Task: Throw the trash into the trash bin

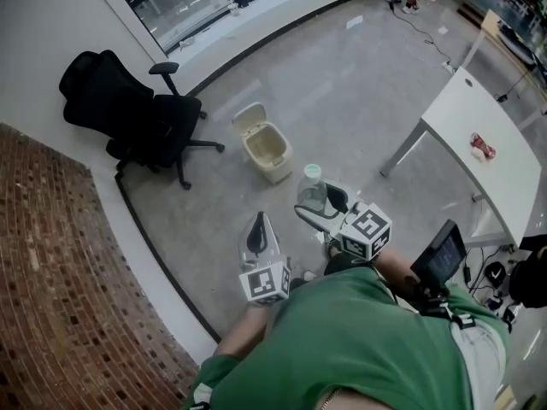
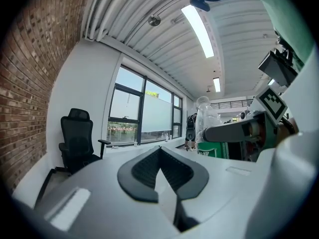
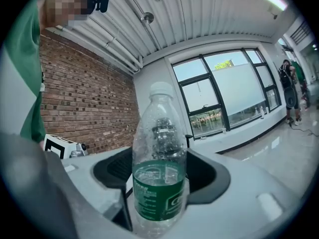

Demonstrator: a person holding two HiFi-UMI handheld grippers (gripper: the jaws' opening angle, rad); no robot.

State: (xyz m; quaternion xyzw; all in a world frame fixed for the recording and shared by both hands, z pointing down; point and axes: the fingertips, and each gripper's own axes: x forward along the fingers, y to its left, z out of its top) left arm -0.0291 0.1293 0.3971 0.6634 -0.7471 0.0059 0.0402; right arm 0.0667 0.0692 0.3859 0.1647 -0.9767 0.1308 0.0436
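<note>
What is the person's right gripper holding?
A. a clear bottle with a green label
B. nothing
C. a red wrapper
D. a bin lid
A: in the right gripper view, the jaws of the right gripper press on either side of the clear bottle, whose green label shows.

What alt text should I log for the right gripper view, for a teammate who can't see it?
The right gripper is closed on a clear, white-capped, green-labelled plastic bottle, held upright between its jaws in the centre of the view. Behind it are a brick wall on the left and large windows on the right.
</note>
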